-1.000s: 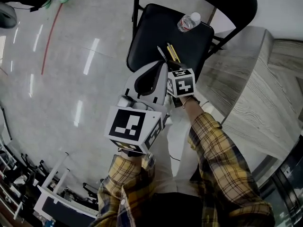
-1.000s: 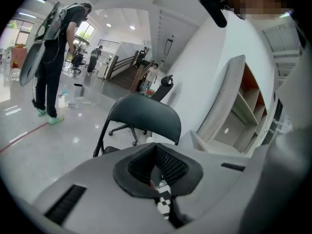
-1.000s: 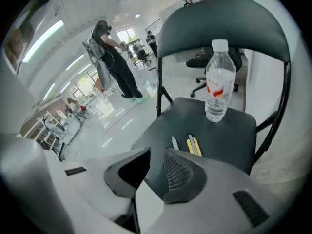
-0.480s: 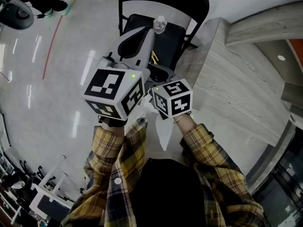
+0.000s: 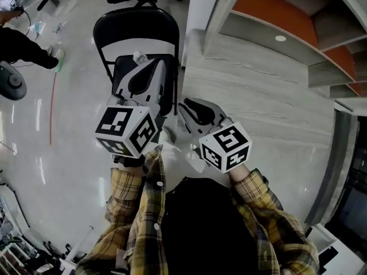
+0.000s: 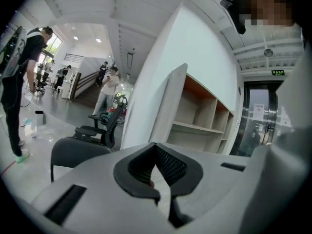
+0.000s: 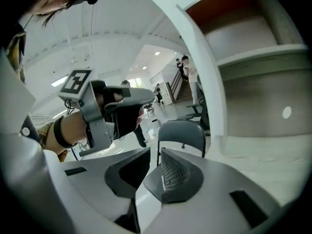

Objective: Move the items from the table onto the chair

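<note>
The bottle [image 5: 139, 57] is on the chair [image 5: 135, 24], near the back of the seat. The left tongs [image 6: 156, 150] are near it. A careless swing could bump it, and it might roll off onto the floor. The bottle sits just past the tips of the left tongs and well apart from the right tongs [image 7: 155, 152], which are by the edge of the tabletop [image 5: 258, 90]. The left tongs are closed and empty. The right tongs are a little open, also empty. No items show on the tabletop.
</note>
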The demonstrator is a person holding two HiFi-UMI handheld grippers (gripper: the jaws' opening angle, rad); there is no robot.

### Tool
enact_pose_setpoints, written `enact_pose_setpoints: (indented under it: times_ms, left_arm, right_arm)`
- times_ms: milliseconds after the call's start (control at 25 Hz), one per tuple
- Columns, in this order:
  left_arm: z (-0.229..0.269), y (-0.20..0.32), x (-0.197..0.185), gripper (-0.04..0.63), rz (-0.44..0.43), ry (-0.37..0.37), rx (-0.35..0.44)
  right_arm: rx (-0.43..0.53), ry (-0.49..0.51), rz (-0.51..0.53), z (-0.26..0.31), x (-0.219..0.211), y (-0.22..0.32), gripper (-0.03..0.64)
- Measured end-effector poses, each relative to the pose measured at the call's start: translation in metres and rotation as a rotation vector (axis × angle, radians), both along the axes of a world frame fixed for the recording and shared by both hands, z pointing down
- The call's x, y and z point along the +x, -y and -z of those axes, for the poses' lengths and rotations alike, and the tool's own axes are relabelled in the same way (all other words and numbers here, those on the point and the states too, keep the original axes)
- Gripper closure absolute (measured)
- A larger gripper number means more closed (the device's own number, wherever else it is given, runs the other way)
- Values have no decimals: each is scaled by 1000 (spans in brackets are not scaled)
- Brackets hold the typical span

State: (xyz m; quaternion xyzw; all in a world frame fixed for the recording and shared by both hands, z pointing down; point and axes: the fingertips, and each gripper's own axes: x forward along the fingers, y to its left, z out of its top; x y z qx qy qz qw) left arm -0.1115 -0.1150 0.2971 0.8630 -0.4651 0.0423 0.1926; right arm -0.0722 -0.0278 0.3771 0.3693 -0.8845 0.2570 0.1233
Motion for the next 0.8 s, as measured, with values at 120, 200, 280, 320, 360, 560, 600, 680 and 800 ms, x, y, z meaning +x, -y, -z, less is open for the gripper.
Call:
enact_pose_setpoints:
  times_ms: [120, 200, 280, 320, 360, 560, 600, 680, 800]
  left_arm:
    - [13, -13, 64, 592, -49, -13, 5]
    - [20, -25, 108, 592, -76, -19, 11]
    - [25, -35, 149, 592, -97, -16, 23]
    - [26, -40, 167, 592, -106, -15, 28]
    - [27, -45, 185, 592, -114, -17, 31]
    - [30, -69, 254, 592, -145, -32, 31]
    - [30, -74, 264, 592, -151, -30, 31]
    - [30, -83, 282, 592, -171, -23, 29]
    - [29, -94, 303, 592, -206, -13, 25]
  right_arm:
    - [57, -12, -59, 23, 74, -5, 541]
    - [85, -25, -95, 34, 124, -11, 543]
    - [110, -38, -125, 40, 169, -15, 545]
    - [119, -43, -137, 42, 189, -17, 549]
    - [128, -48, -148, 43, 207, -19, 555]
    - [162, -56, -189, 55, 277, -29, 577]
    - [176, -60, -195, 60, 287, -31, 580]
    - [207, -71, -215, 68, 307, -34, 587]
    - [236, -72, -252, 81, 333, -37, 593]
